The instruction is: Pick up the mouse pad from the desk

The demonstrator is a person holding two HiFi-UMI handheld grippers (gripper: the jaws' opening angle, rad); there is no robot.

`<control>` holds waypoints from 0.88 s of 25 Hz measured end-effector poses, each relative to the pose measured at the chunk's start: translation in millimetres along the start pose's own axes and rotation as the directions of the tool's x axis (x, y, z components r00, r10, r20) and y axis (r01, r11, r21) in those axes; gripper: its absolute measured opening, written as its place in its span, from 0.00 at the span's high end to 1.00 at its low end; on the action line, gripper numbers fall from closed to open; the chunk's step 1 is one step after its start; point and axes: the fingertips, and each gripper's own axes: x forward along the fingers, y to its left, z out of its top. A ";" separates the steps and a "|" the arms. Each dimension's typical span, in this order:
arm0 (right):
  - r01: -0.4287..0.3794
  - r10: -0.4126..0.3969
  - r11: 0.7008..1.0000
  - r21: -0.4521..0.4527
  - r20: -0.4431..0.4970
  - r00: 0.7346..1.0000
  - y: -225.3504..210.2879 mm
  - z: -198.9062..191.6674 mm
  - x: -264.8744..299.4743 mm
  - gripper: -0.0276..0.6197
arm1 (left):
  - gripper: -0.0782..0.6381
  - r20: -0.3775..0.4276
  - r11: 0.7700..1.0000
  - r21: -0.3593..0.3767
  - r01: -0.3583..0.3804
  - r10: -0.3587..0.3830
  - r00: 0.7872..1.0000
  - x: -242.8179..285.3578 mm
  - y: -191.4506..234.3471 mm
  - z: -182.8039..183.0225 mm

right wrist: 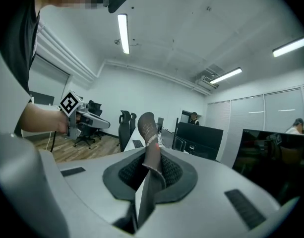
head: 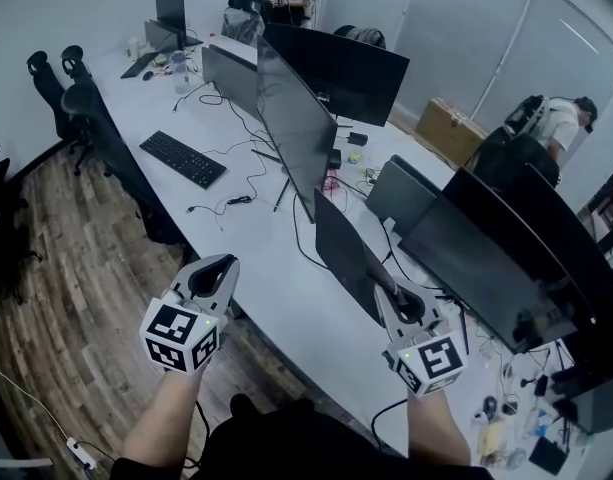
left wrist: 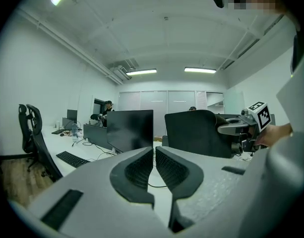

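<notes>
My right gripper (head: 394, 290) is shut on the black mouse pad (head: 344, 253), which stands up on edge above the white desk (head: 266, 268). The right gripper view has the pad (right wrist: 148, 128) edge-on, rising out from between the pads of the right gripper (right wrist: 151, 157). From the left gripper view the pad (left wrist: 196, 133) is a broad dark sheet, and the right gripper (left wrist: 228, 129) grips its right edge. My left gripper (head: 221, 263) hovers over the desk's near edge to the left, and its jaws (left wrist: 154, 150) are shut with nothing between them. It also shows at the left of the right gripper view (right wrist: 99, 122).
A row of dark monitors (head: 296, 128) runs down the desk's middle, with more (head: 506, 258) on the right. A black keyboard (head: 182, 158) and cables (head: 236, 183) lie on the left half. Office chairs (head: 96, 118) stand along the left edge. People sit at the far end.
</notes>
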 end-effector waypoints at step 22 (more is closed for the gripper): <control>0.006 -0.010 0.997 0.078 0.039 0.999 7.1 -3.9 -6.5 0.91 | 0.85 -0.036 0.999 -0.027 -0.031 0.030 0.999 -9.8 4.4 -19.2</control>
